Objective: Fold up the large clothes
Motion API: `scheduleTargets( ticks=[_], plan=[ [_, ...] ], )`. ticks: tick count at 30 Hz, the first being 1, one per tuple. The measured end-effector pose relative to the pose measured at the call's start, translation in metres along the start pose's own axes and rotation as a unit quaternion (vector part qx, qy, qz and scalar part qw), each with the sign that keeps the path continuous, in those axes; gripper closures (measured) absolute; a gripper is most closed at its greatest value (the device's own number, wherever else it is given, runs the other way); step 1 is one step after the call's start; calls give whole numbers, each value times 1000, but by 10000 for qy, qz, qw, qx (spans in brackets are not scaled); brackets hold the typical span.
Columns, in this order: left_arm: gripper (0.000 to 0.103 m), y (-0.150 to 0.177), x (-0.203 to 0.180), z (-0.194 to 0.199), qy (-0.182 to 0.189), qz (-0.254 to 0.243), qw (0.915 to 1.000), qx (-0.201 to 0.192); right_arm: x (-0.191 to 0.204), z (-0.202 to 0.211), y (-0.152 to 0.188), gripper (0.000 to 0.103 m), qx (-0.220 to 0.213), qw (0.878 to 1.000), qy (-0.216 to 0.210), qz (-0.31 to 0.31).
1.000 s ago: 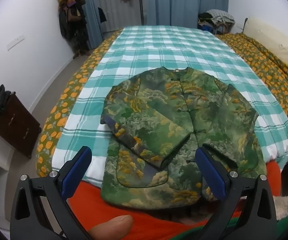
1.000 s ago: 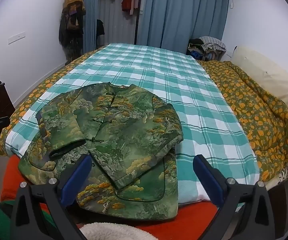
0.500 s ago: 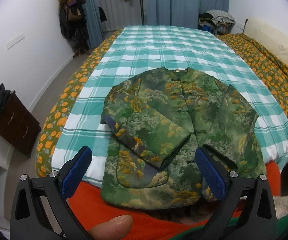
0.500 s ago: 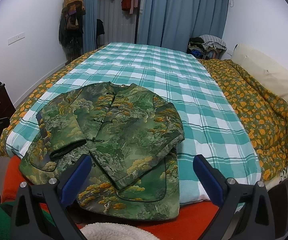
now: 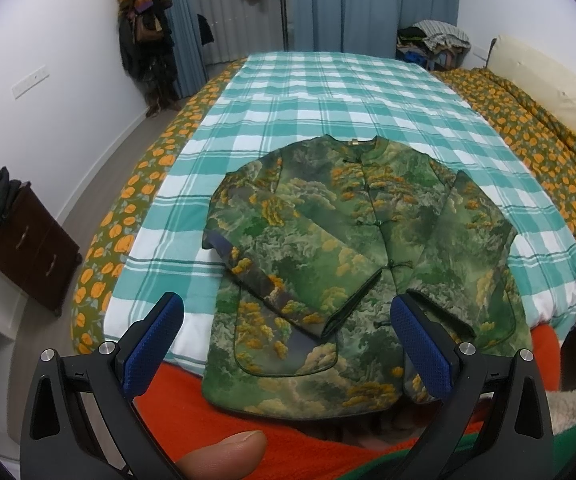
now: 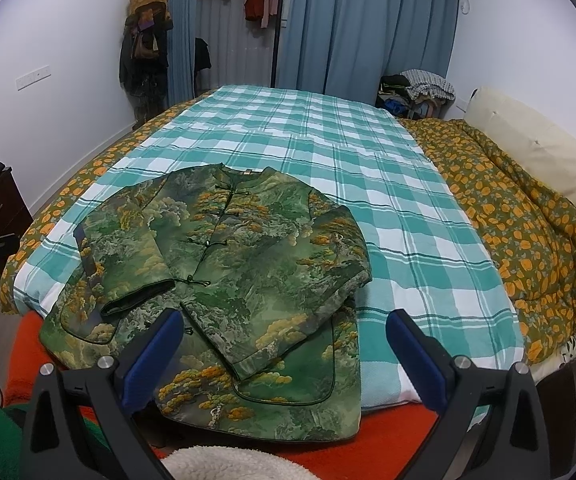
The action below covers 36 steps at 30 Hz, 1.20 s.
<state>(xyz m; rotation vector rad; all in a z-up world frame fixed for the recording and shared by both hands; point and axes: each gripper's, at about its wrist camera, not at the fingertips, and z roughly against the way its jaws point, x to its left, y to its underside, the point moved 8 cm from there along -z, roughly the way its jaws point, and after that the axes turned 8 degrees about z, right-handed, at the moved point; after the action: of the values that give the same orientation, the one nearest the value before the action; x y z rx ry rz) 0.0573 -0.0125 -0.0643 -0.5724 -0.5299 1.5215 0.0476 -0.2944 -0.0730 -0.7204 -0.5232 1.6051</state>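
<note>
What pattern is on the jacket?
The jacket has a green landscape print with yellow-orange trees, clearest from the right wrist.

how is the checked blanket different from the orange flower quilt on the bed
The checked blanket is teal and white, spread flat, with the jacket lying on it. The flower quilt is olive with orange flowers, rumpled in folds, and bears nothing visible. Both cover the same bed.

Two handheld grippers, same build.
Black plastic frames with triangular cutouts, silver screw heads at pivots, blue textured pads on fingers: left gripper (image 5: 286,344), right gripper (image 6: 284,346). Thumb tip (image 5: 224,454) visible under left frame.
</note>
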Motion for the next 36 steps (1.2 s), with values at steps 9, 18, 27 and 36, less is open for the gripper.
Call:
scheduleTargets(
  ticks=[9,18,27,36],
  plan=[
    [0,-2,2,1,27,-17,10000,-12,1,0,-2,0,-8,10000,0,10],
    [0,-3,4,5,51,7,10000,-11,1,1,-2,0,-7,10000,-8,5],
    [0,0,-1,6,134,-16,9999,15,0,1,-2,0,-7,10000,2,-15],
    [0,1,1,5,154,-12,9999,50,-2,5,0,0,-19,10000,-36,-6]
  ],
)
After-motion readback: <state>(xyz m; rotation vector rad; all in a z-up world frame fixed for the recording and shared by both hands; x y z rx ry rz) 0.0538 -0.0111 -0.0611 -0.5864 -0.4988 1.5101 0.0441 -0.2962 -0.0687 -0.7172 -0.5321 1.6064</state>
